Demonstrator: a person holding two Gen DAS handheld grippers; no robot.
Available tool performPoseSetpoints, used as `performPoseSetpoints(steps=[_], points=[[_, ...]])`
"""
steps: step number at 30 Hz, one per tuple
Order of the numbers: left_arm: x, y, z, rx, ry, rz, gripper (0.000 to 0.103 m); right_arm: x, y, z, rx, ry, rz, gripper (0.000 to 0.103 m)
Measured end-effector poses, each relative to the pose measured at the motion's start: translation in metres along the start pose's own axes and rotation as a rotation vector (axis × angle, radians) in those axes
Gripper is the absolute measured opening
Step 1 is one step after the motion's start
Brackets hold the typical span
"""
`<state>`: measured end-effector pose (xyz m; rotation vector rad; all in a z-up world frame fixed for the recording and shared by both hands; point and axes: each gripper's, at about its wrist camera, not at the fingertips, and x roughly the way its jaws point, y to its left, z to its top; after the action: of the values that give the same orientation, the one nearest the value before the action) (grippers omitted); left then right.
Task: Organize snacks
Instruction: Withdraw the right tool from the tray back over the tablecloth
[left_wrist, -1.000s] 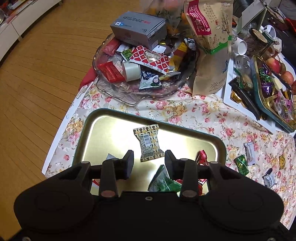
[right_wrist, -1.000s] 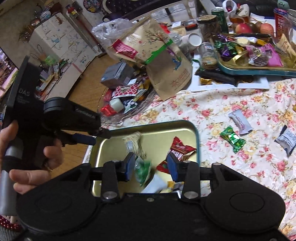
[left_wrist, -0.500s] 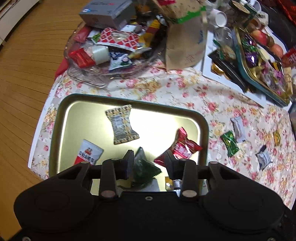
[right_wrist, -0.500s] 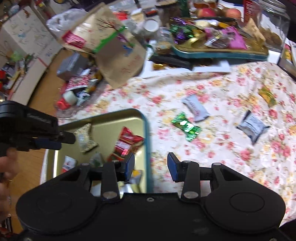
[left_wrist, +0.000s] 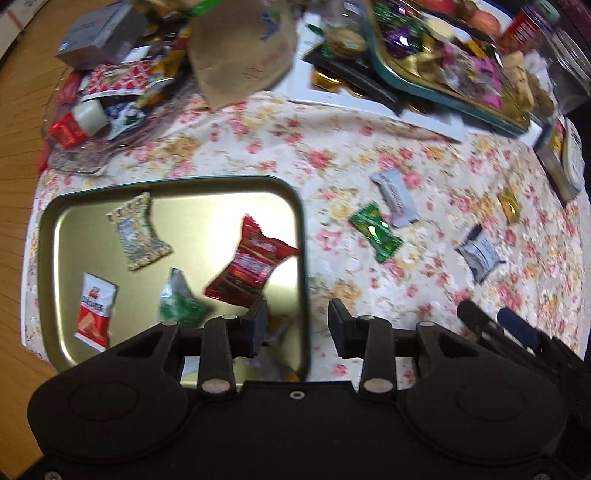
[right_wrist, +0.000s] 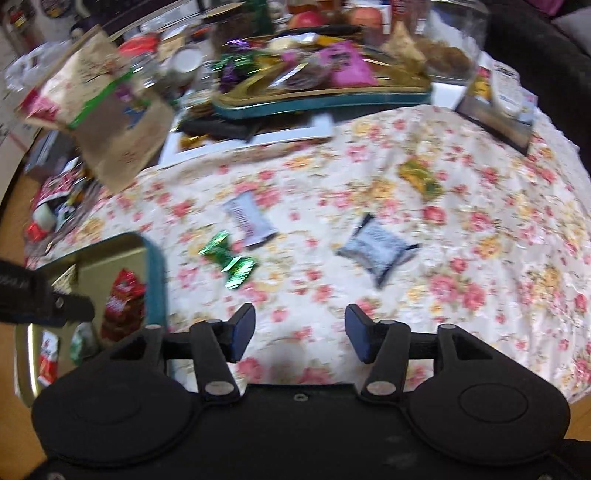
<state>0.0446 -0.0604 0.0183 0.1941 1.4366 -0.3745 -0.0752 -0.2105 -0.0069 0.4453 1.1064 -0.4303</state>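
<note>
On the floral cloth, a shiny green candy (right_wrist: 228, 261) lies crinkled; both grippers' fingers (right_wrist: 243, 332) released.

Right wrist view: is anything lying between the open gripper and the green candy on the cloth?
Nothing visible does. The right gripper is open above bare floral tablecloth, and the green candy lies ahead and slightly left of it. The grey-white wrapper sits just beyond the candy, not in the path.
</note>
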Motion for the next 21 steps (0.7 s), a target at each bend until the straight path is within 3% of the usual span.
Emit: performPoseSetpoints(steps=[10, 15, 17, 21], points=[[-0.001, -0.062, -0.006, 0.119, 0.012, -0.044, 0.046, 0.006, -0.053, -0.001, -0.005, -0.071, -0.117, 0.067], [0.004, -0.082, -0.007, 0.147, 0.024, -0.043, 0.046, 0.012, -0.071, -0.005, 0.015, -0.052, -0.122, 0.068], [0.007, -0.089, -0.006, 0.153, 0.03, -0.039, 0.046, 0.015, -0.077, -0.006, 0.021, -0.043, -0.113, 0.075], [0.008, -0.1, -0.004, 0.151, 0.027, -0.034, 0.046, 0.017, -0.086, -0.007, 0.048, -0.039, -0.1, 0.076]])
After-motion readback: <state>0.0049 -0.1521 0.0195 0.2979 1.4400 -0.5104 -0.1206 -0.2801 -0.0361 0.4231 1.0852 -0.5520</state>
